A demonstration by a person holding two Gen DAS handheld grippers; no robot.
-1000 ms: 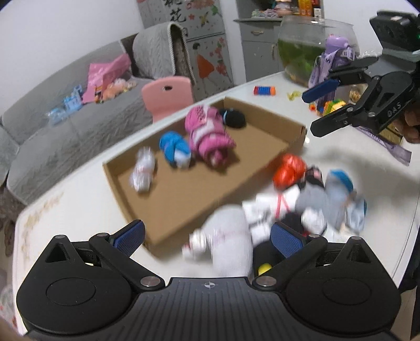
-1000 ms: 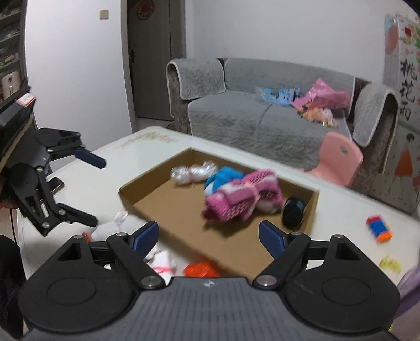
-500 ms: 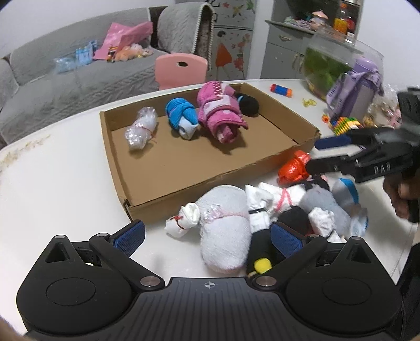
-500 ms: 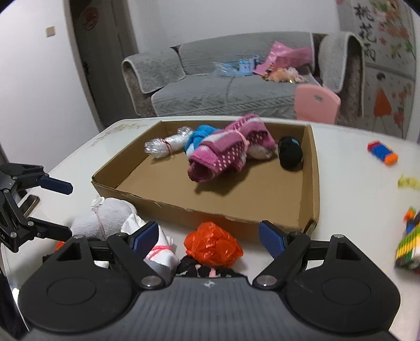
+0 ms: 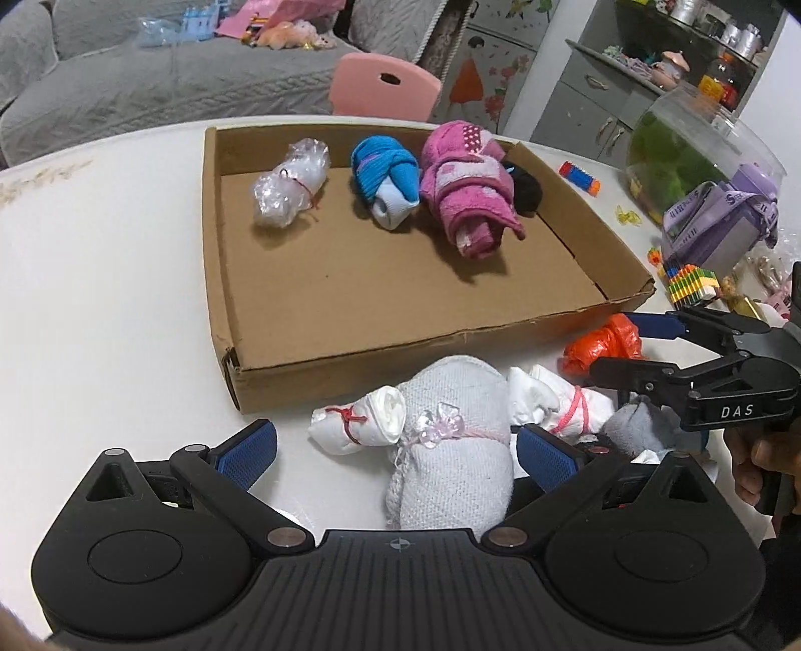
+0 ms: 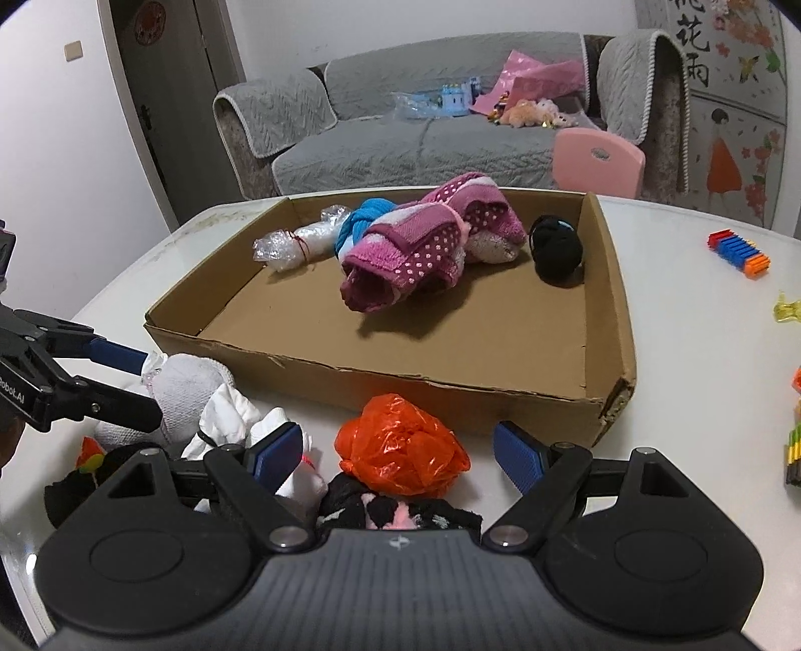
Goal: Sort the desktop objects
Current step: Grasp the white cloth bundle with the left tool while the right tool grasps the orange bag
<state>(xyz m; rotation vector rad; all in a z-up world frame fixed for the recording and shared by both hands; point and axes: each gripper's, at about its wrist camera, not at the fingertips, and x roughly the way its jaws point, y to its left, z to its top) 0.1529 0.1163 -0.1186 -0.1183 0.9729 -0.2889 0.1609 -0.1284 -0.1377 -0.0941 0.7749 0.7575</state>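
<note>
Black bundle (image 5: 526, 189) half hidden behind pink towel roll (image 5: 468, 200); grey bundle (image 5: 638, 431) under right gripper (image 5: 608, 348).

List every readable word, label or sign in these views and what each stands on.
"DAS": white letters on the right gripper body.
"obotAI": partly cut off, on the left gripper body.
"桃花雨": black characters on the wall decal.
Purple strap by the fish bowl: printed letters, too blurred to read.
Bottles on the shelf: labels too small to read.
</note>
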